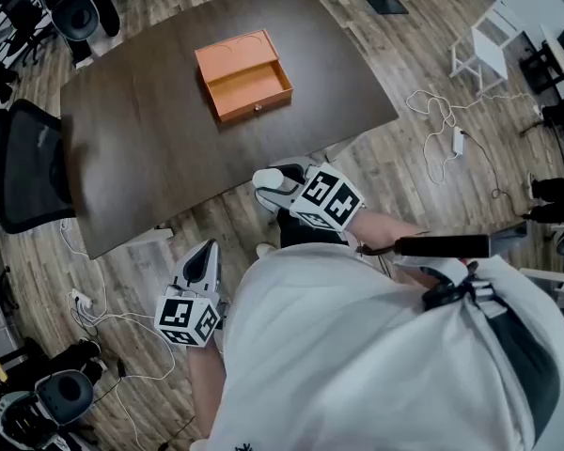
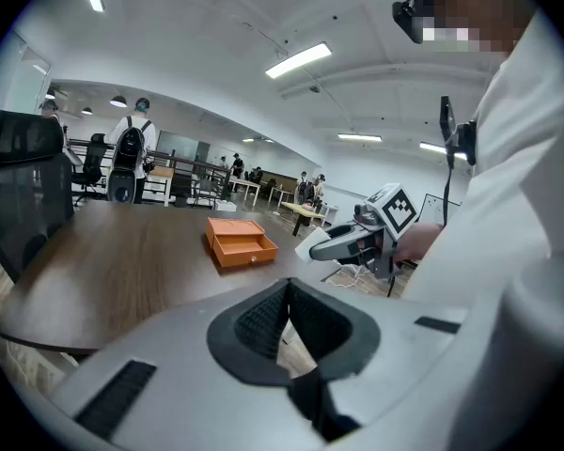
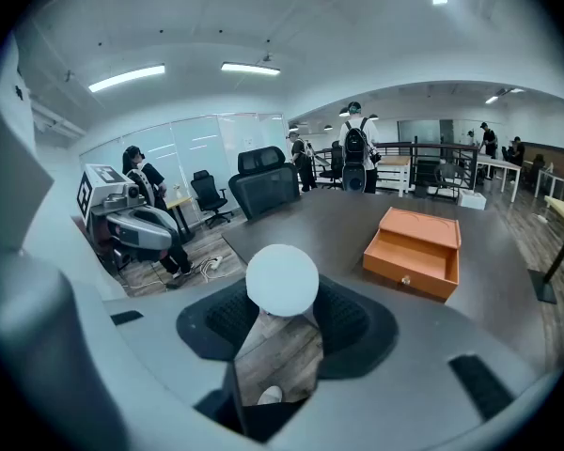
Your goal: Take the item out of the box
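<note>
The right gripper (image 3: 284,297), hand-held at the near edge of a dark wooden table (image 1: 150,148), is clamped on a white ball (image 3: 282,278). Its two black pads press the ball from either side. The ball, the item of the task, is out of the box and well apart from it, poised about where the table's near edge meets the plank floor.

The orange box (image 1: 244,75) sits toward the far side of the table. Its shallow drawer is pulled open toward the person and a small knob shows on the drawer front.

The left gripper (image 2: 289,287) hangs lower and nearer the person, off the table's near-left side above the floor. Its jaw tips are closed together, with nothing between them. Each gripper carries a cube with square black-and-white markers.

A black mesh office chair (image 1: 23,167) stands against the table's left edge. White cables (image 1: 442,130) trail across the floor to the right. Other people stand among desks in the far background of both gripper views.
</note>
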Demonstrator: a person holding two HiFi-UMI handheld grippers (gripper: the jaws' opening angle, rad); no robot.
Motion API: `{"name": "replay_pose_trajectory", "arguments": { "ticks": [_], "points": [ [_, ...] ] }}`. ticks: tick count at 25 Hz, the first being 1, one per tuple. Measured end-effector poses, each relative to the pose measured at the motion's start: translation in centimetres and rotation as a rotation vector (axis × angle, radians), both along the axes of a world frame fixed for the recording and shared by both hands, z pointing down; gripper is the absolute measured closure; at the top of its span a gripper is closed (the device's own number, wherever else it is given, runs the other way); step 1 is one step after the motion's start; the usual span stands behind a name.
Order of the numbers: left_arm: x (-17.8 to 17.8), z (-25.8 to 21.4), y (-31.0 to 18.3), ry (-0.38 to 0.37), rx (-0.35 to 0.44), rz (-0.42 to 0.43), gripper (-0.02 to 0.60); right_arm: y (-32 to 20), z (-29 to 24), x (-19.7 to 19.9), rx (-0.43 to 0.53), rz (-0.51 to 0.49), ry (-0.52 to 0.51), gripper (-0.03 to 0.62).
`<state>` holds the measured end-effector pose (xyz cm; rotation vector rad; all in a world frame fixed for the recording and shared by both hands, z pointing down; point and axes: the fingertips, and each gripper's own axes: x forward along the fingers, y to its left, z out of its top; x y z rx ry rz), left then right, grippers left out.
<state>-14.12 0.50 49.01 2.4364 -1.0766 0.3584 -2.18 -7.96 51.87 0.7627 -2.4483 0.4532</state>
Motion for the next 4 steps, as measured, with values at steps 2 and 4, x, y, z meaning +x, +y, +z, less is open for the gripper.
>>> {"name": "replay_pose_trajectory", "arguments": {
  "ticks": [2,4],
  "points": [
    [0.28,0.05,0.02,0.002,-0.002,-0.004,0.572,-0.09,-0.05,0.24,0.001,-0.004,0.000,0.419],
    [0.55,0.05,-0.05,0.003,-0.004,-0.008,0.572,-0.24,-0.12,0.47,0.002,-0.008,0.001,0.419]
  ]
}}
